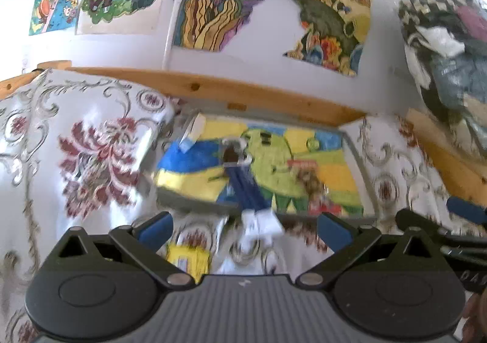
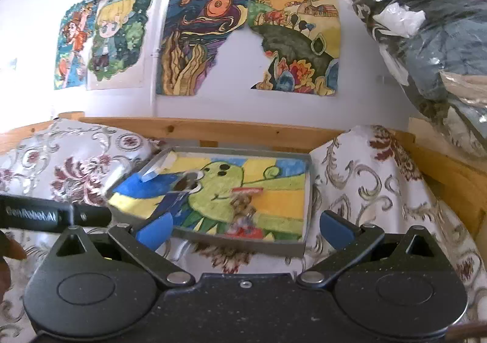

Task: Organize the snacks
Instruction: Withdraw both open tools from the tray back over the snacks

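Both the left hand-held gripper [image 1: 243,229] and right hand-held gripper [image 2: 243,229] hang spread apart, empty. Snack packets [image 2: 243,209] sit on the painted tray [image 2: 307,191]; it's propped on lumpy floral cloth [image 2: 365,191], so a nudge might tip everything.

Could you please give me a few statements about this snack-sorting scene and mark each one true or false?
1. The grey tray lies on a floral cloth. True.
2. The left gripper is shut on a snack packet. False: its jaws stand open with nothing gripped between them.
3. The tray bottom carries a colourful drawing with a green figure. True.
4. The wall behind the wooden rail is bare. False: several colourful drawings hang on it.
5. The right gripper is open. True.
6. The red-topped snack packet lies outside the tray. False: it lies in the tray.
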A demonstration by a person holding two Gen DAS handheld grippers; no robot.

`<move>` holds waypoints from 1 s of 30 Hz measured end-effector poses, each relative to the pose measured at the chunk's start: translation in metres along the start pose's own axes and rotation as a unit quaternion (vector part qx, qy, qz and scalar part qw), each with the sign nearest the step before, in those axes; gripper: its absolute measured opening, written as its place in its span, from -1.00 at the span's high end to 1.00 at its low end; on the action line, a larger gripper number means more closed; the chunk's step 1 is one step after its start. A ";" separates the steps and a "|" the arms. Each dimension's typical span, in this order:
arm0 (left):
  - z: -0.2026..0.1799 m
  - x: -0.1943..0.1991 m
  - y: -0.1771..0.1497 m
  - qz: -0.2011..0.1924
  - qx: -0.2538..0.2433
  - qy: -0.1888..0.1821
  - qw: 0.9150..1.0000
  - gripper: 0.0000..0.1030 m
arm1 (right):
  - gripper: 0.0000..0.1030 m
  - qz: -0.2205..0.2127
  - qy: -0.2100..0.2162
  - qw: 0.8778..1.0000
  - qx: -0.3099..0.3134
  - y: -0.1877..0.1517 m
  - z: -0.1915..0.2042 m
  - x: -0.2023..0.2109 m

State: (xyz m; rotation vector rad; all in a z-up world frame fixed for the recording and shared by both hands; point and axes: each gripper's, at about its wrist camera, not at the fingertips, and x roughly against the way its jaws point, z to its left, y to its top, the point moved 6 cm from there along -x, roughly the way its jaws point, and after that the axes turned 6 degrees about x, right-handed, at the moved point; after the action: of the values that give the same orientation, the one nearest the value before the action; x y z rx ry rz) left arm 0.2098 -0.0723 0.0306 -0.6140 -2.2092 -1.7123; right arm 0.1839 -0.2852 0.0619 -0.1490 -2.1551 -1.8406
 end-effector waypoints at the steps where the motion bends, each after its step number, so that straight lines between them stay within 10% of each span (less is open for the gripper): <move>1: 0.001 0.004 -0.005 0.005 -0.003 0.002 1.000 -0.99 | -0.99 0.002 0.002 1.000 -0.004 -0.004 0.001 0.008; 30: 0.049 0.046 -0.108 0.095 -0.006 0.070 0.993 -0.99 | -0.99 0.106 0.075 0.992 -0.004 -0.105 0.059 0.062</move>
State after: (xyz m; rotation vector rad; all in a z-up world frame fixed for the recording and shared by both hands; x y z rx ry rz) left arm 0.1191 -0.0403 -0.0519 -0.6619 -1.9789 -1.6205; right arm 0.0873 -0.2531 -0.0266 -0.2253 -1.9500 -1.6854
